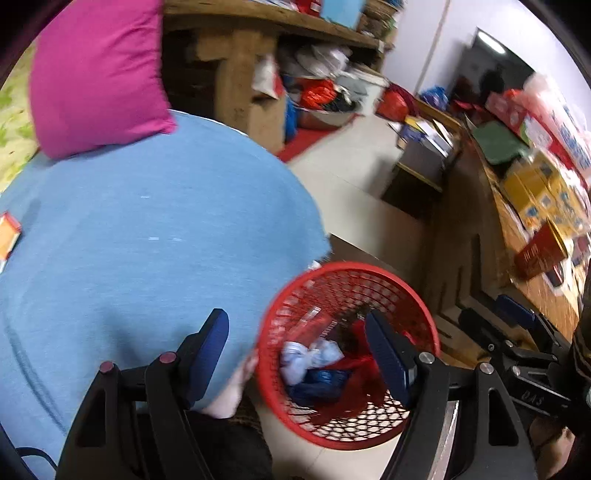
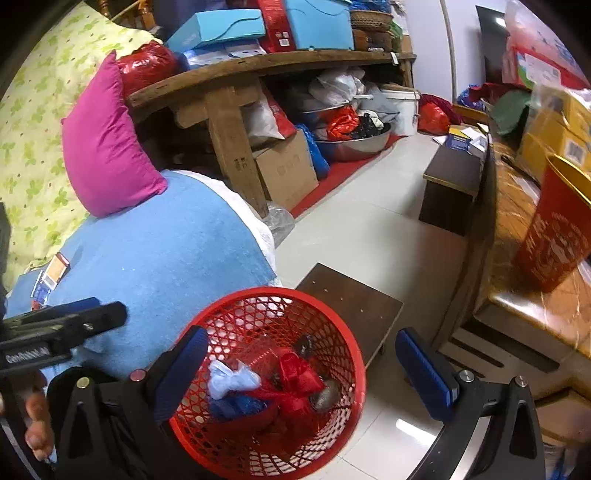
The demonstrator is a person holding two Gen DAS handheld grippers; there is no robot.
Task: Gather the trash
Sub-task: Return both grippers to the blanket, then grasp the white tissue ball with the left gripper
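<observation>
A magenta pillow (image 2: 107,147) is resting on a blue blanket (image 2: 166,251) at left, while a cardboard box (image 2: 286,171) is sitting under the wooden bench (image 2: 229,85) at upper centre.

Cluttered storage room with a pale tiled floor and white walls.

A bed covered in a blue blanket (image 2: 162,251) is seen at the left, with a magenta pillow (image 2: 107,147) propped at its head and a green-flowered quilt (image 2: 33,122) behind. A rough wooden bench (image 2: 229,81) is set against the back, loaded with blue boxes (image 2: 317,22); beneath it, a cardboard box (image 2: 284,170), plastic bags and a metal basin (image 2: 354,142) are crowded on a red mat (image 2: 332,181). Two low dark stools (image 2: 351,302) are placed on the tiled floor (image 2: 354,236). A wooden table (image 2: 517,229) at the right is stacked with yellow cartons (image 2: 554,125) and a red box (image 2: 550,240). A dark screen (image 1: 491,66) is leaned against the white wall (image 1: 417,40).
</observation>
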